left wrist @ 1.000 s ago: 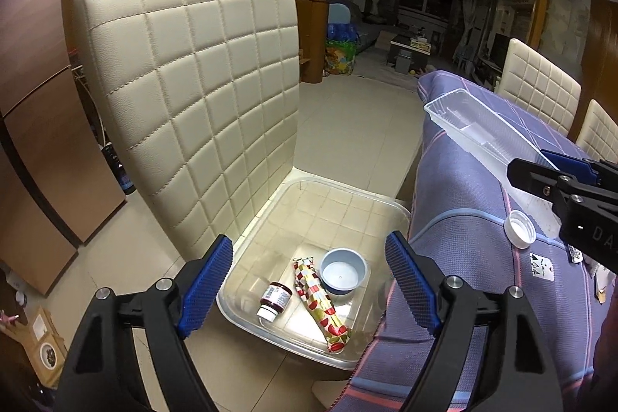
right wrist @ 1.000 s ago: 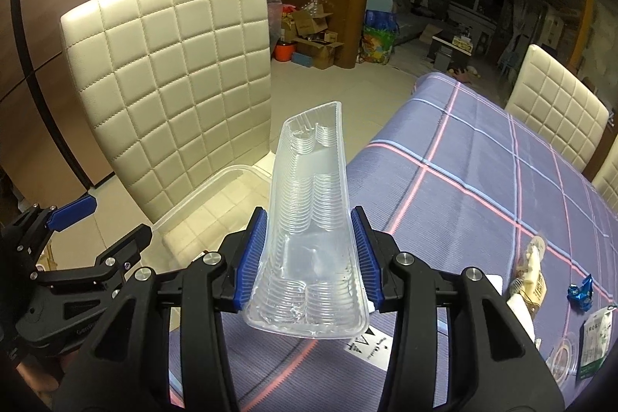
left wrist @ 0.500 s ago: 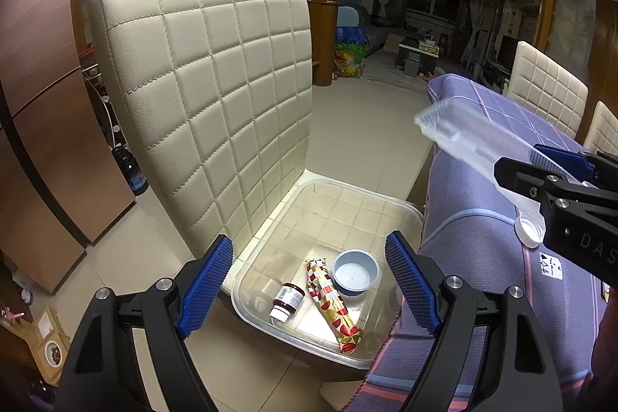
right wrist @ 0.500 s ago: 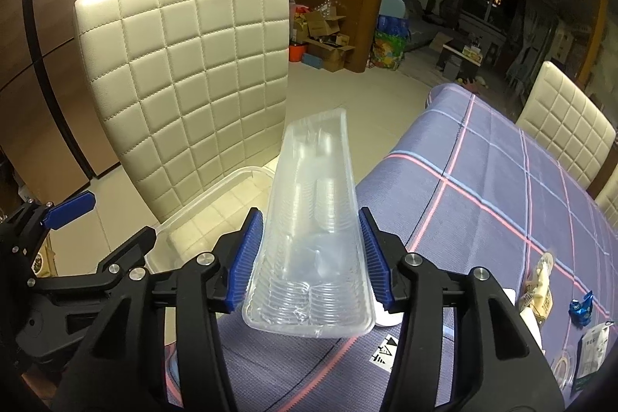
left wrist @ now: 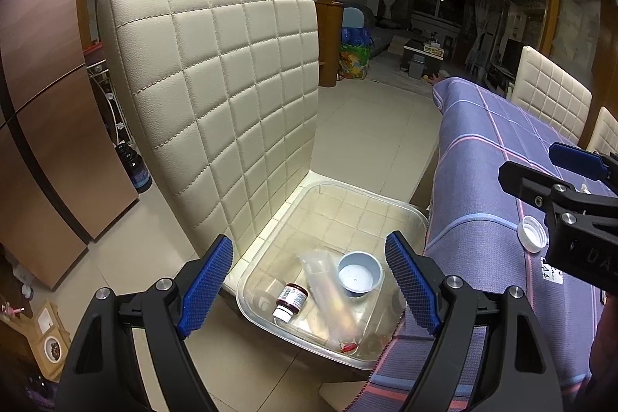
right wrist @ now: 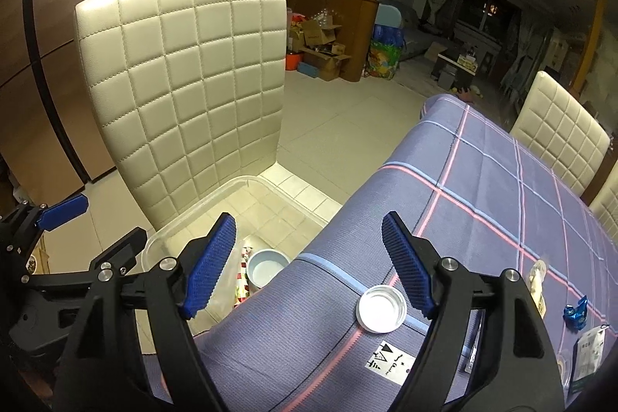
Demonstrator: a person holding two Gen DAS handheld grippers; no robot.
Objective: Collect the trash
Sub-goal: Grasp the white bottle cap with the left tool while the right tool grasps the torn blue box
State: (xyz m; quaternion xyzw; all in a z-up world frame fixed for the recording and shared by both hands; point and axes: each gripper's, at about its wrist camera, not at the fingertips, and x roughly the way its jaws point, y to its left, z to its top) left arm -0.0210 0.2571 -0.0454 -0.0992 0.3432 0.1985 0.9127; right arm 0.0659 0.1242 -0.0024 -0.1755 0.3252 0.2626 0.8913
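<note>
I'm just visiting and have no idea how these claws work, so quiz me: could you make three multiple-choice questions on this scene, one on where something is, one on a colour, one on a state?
1. Where does the clear plastic bin sit?
A. on the seat of the cream chair
B. on the tablecloth
C. on a shelf

2. What colour is the small bowl in the bin?
A. red
B. blue-grey
C. green

3. What state is the right claw in?
A. shut on a tray
B. shut on a cap
C. open, holding nothing

Answers:
1. A: the bin rests against the chair's quilted back, beside the purple tablecloth.
2. B: in the left view it shows blue-grey with a pale inside.
3. C: its blue pads stand wide apart with only cloth between them; the white cap lies untouched on the table, and the clear tray lies in the bin.
</note>
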